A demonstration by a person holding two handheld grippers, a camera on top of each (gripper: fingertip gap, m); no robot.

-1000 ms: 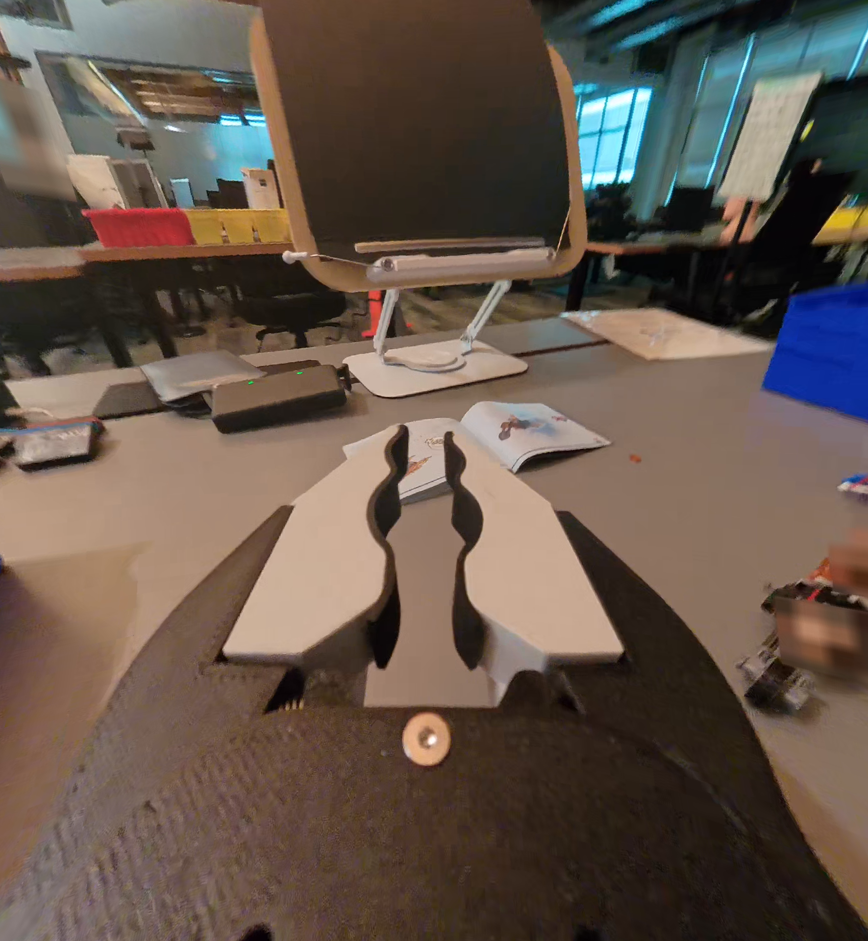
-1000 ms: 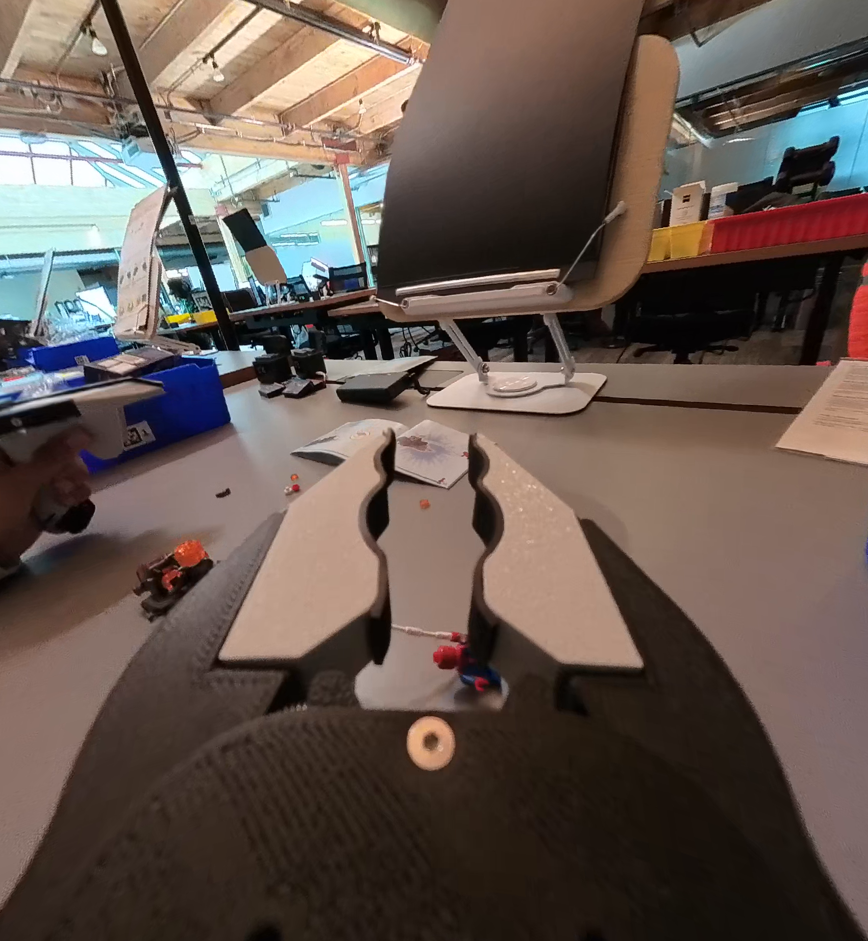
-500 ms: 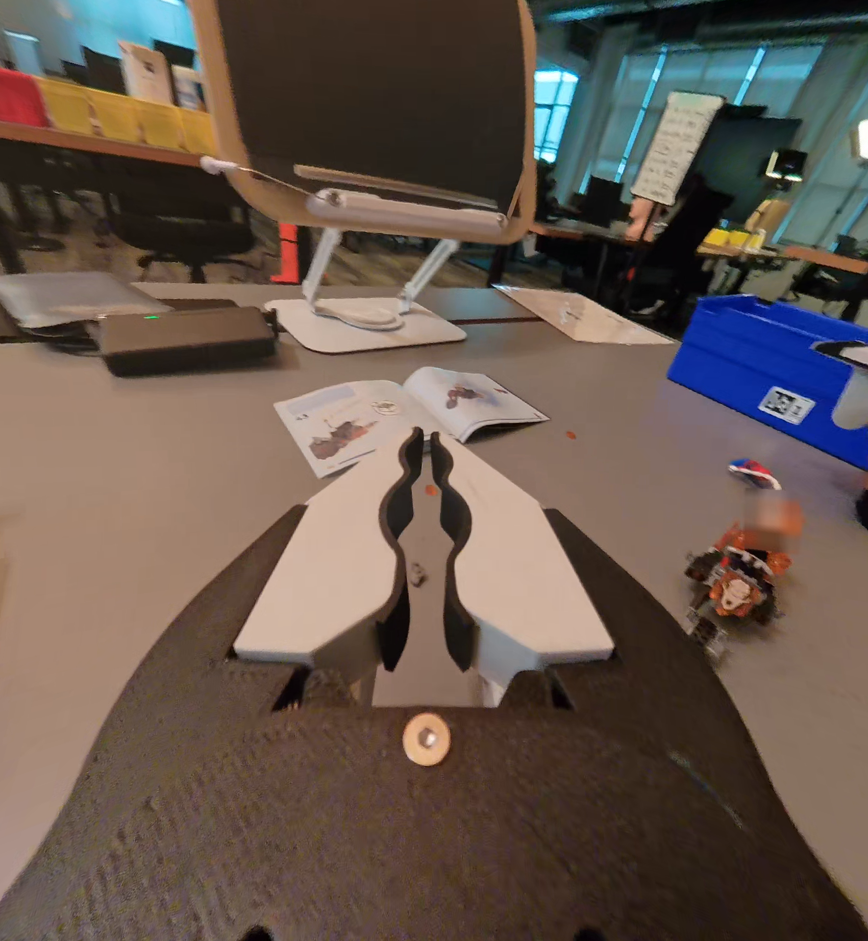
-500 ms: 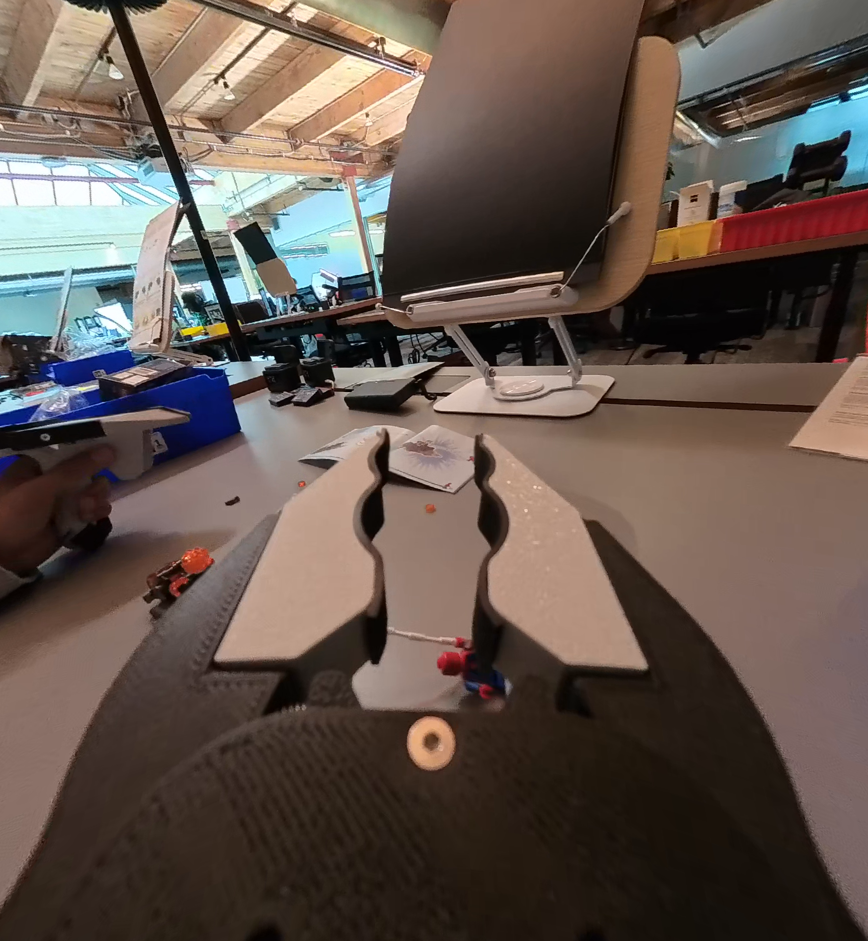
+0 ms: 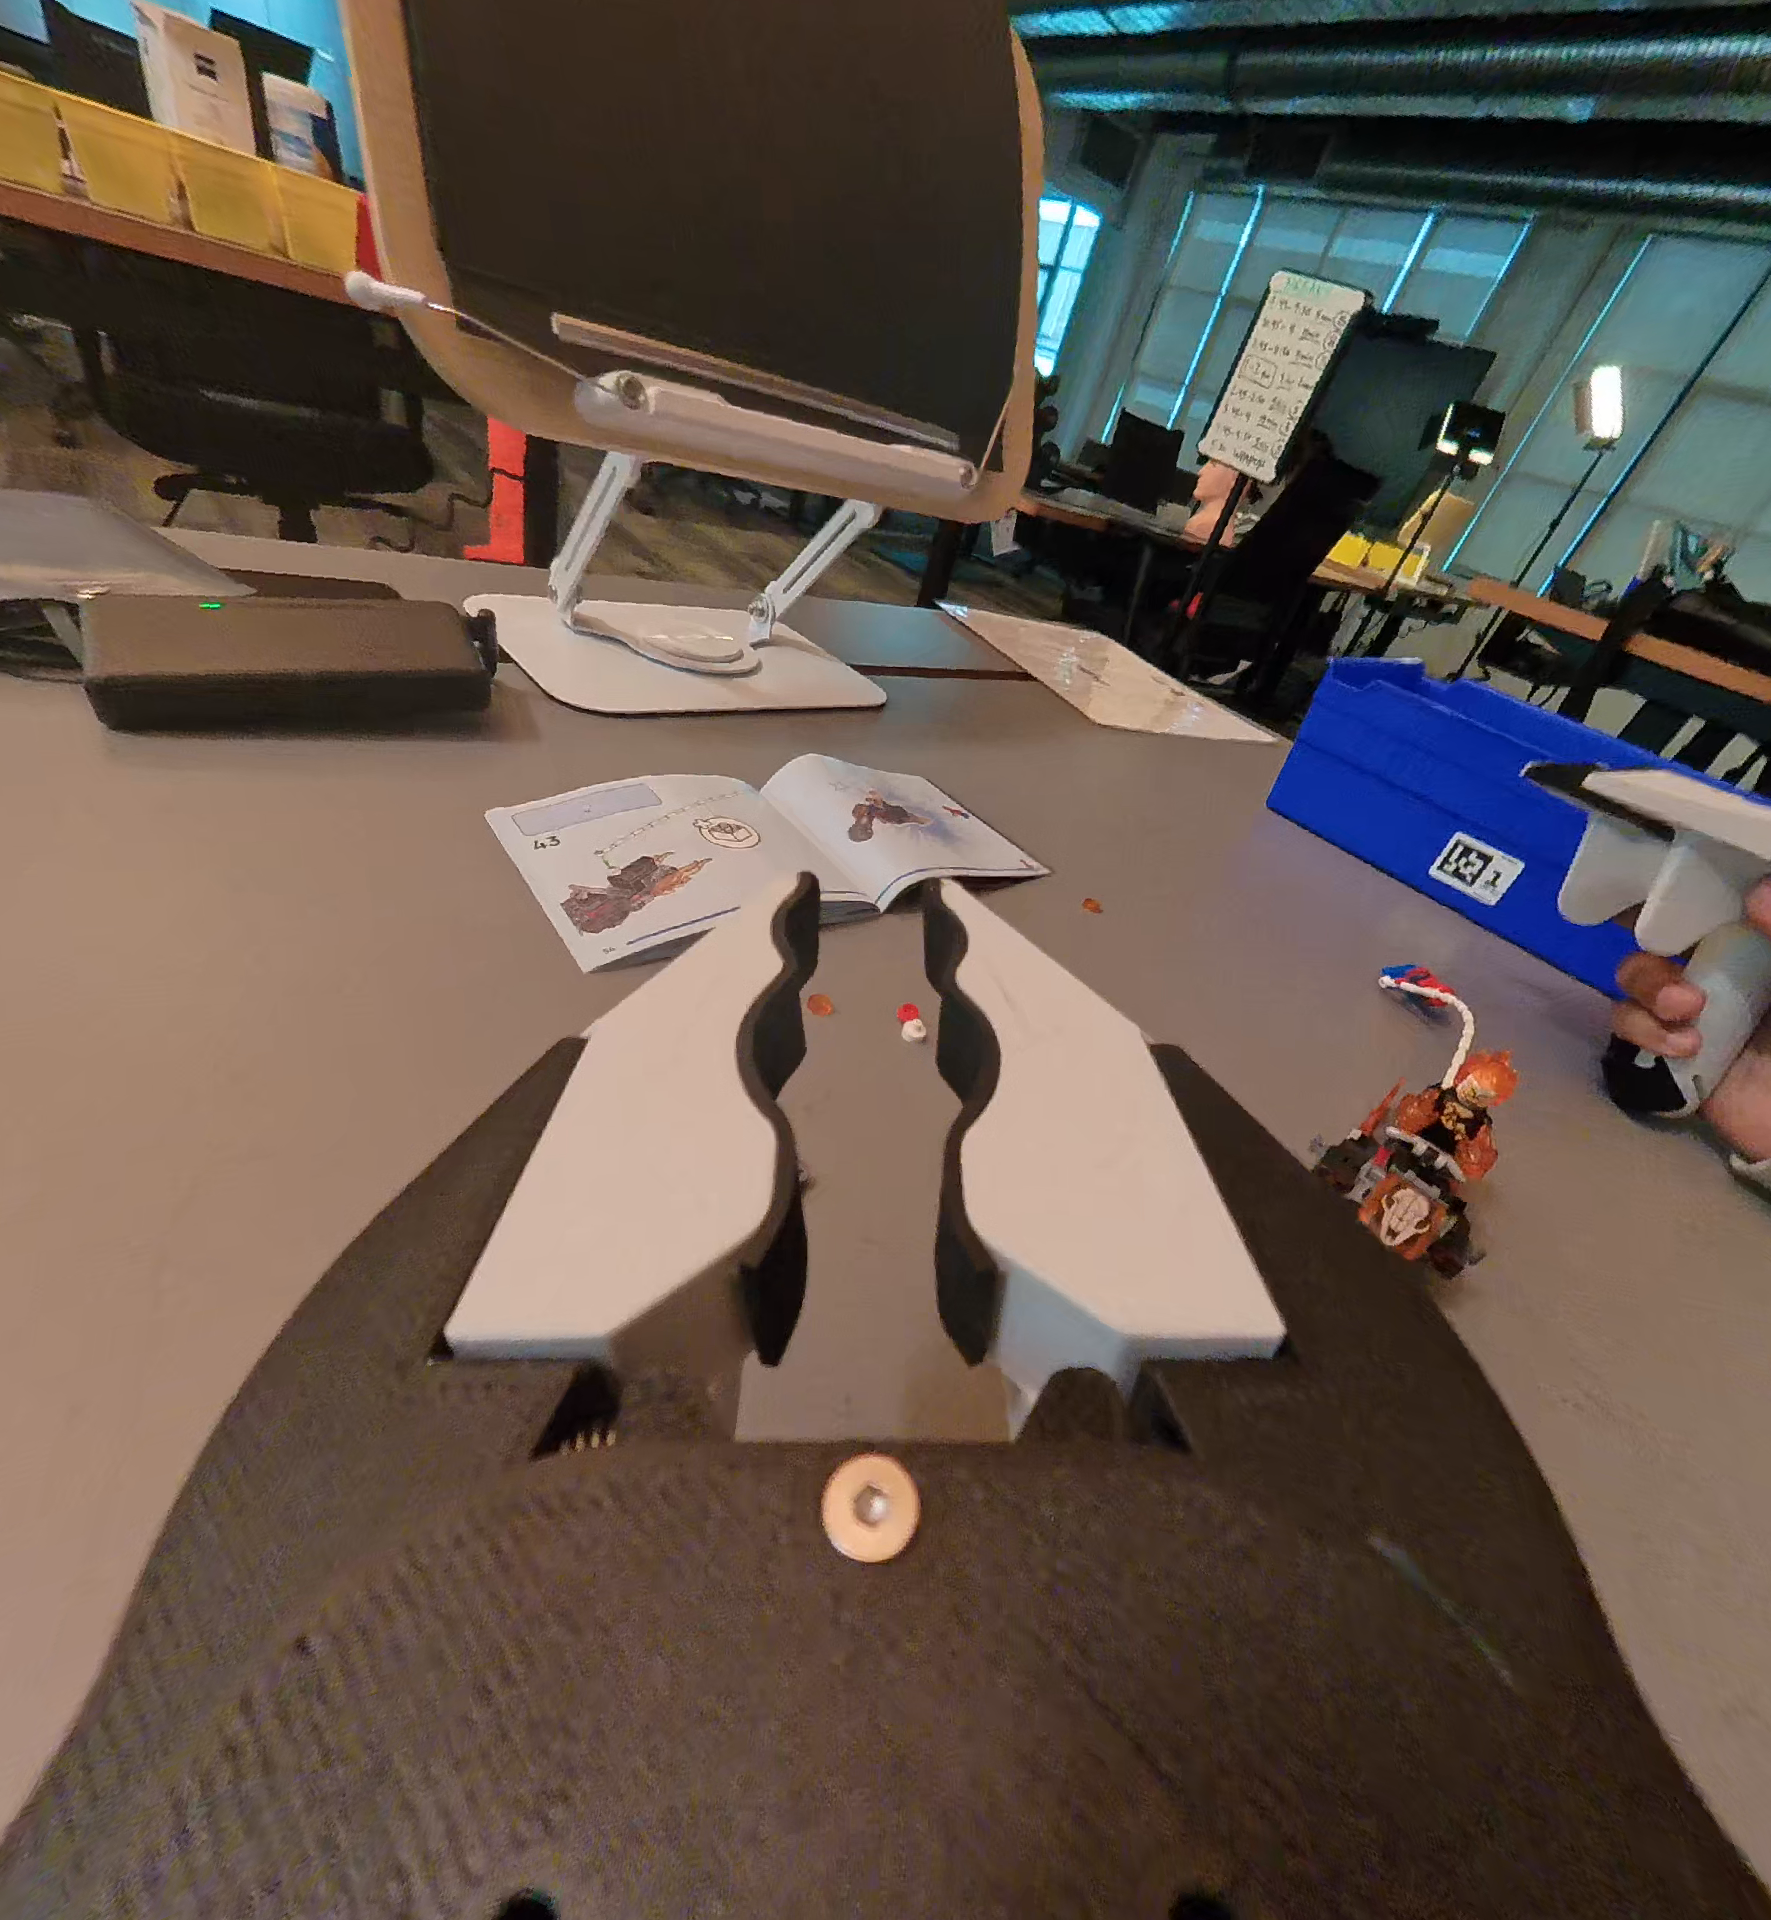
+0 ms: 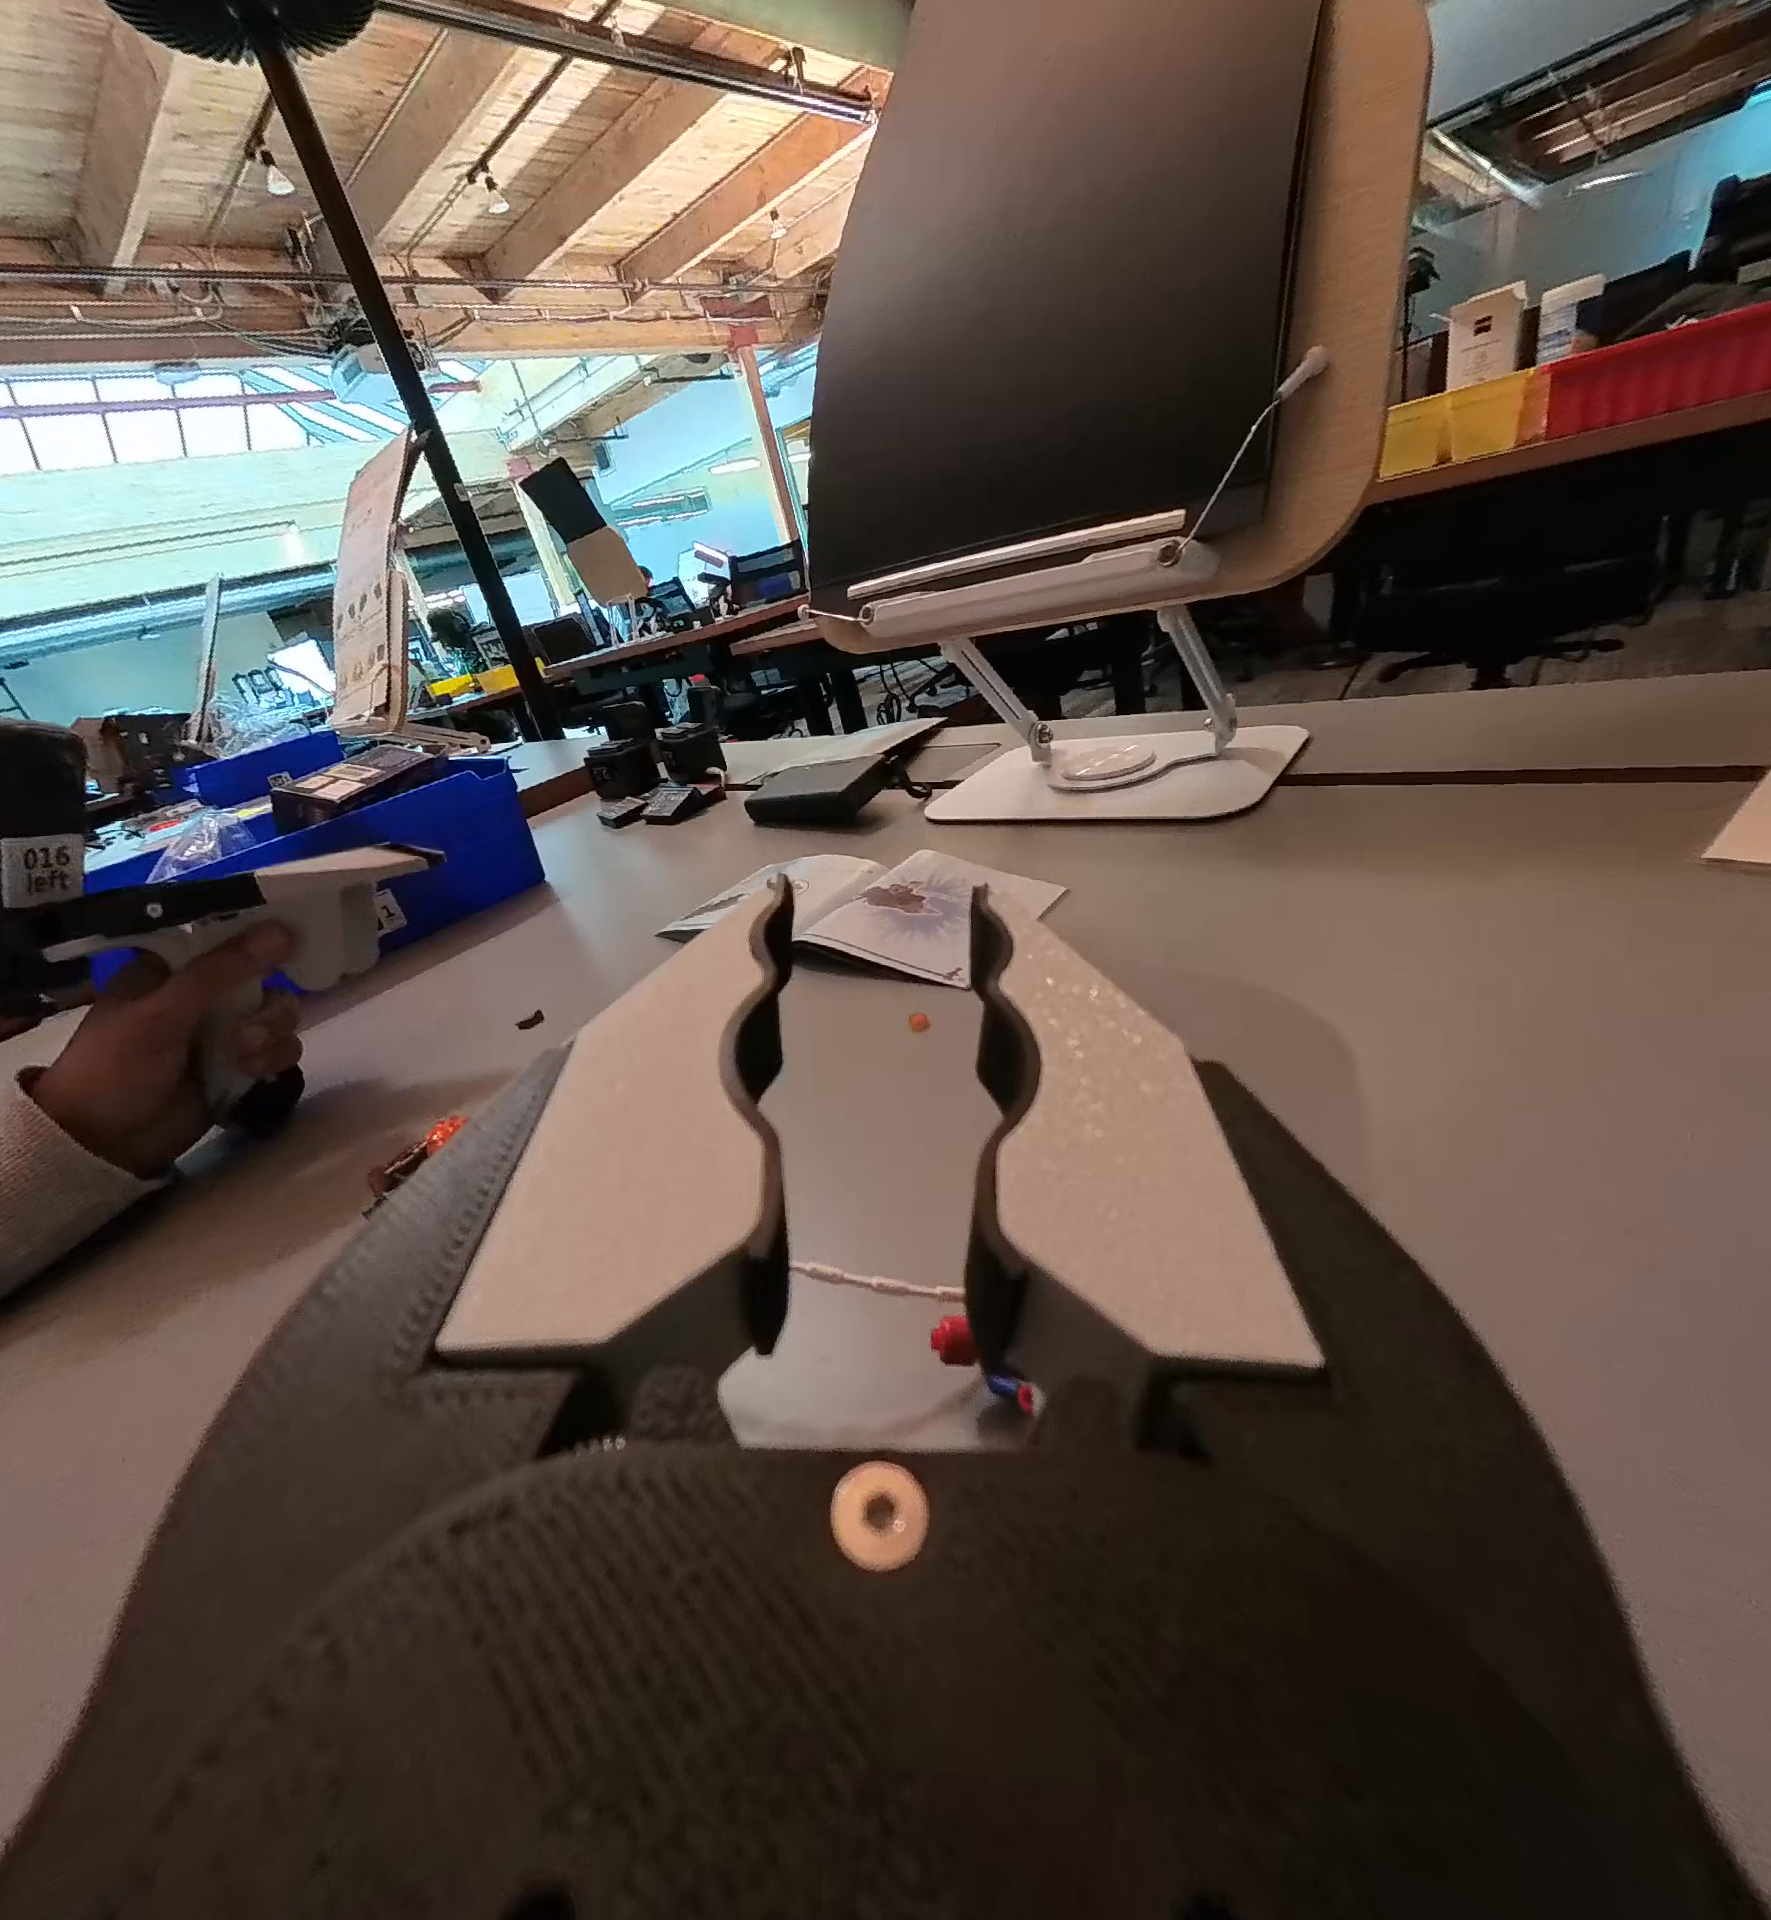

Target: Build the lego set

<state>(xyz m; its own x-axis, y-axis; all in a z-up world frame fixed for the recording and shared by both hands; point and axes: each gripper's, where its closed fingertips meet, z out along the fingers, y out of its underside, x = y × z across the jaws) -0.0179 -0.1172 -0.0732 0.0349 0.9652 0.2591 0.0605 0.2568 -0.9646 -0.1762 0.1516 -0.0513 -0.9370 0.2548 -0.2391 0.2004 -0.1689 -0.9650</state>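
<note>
My left gripper [image 5: 873, 906] is open and empty, low over the grey table. A small orange piece [image 5: 819, 1004] and a red-and-white piece [image 5: 910, 1020] lie on the table between its fingers. A built orange-and-black lego motorcycle with a flame-headed rider [image 5: 1421, 1164] stands to its right. A red-and-blue figure [image 5: 1411, 982] with a white string lies behind the motorcycle. My right gripper [image 6: 879, 904] is open. The white string [image 6: 876, 1280] and a red part of the figure [image 6: 952, 1340] lie on the table between its fingers, near their base. An open instruction booklet [image 5: 756, 842] lies ahead.
A dark screen on a white stand [image 5: 673, 655] stands at the back of the table, with a black box [image 5: 278, 665] to its left. A blue bin [image 5: 1432, 790] and a paper sheet [image 5: 1099, 665] are at the right. Another blue bin [image 6: 393, 831] is beside the hand-held left gripper [image 6: 237, 904]. The tips of one gripper are about 30 cm away from the tips of the other.
My left gripper swung to the right, its jaws narrowed and then opened wider. The right gripper shifted slightly and opened a little; the figure sits lower between its fingers.
</note>
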